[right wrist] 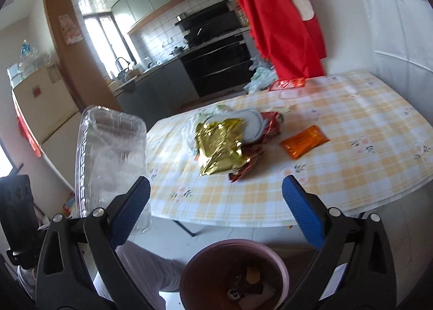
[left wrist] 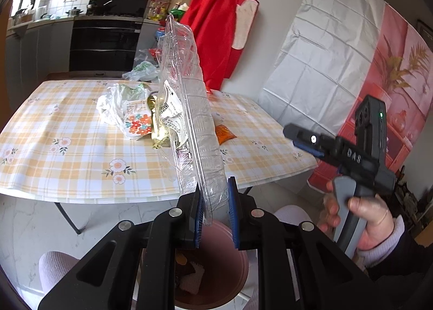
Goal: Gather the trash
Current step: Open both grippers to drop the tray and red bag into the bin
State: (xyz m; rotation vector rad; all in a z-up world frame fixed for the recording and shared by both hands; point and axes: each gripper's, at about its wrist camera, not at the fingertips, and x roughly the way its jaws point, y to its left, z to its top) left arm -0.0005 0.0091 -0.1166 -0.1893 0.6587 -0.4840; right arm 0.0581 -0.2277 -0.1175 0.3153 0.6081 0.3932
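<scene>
The left tool (left wrist: 215,208) is clamped on a clear plastic tray (left wrist: 186,99), holding it upright above the pink bin (left wrist: 216,264) off the bench's (left wrist: 81,147) near edge. The right tool (right wrist: 216,201) stands wide apart, empty; a gold wrapper (right wrist: 219,145) lies mid-bench.

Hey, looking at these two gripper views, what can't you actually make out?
- Trash bin contents: left wrist view, gripper hides most; right wrist view, dark, cut off by the edge.
- Clear plastic tray: right wrist view, blurred.
- Label print on white bag: too small.
</scene>
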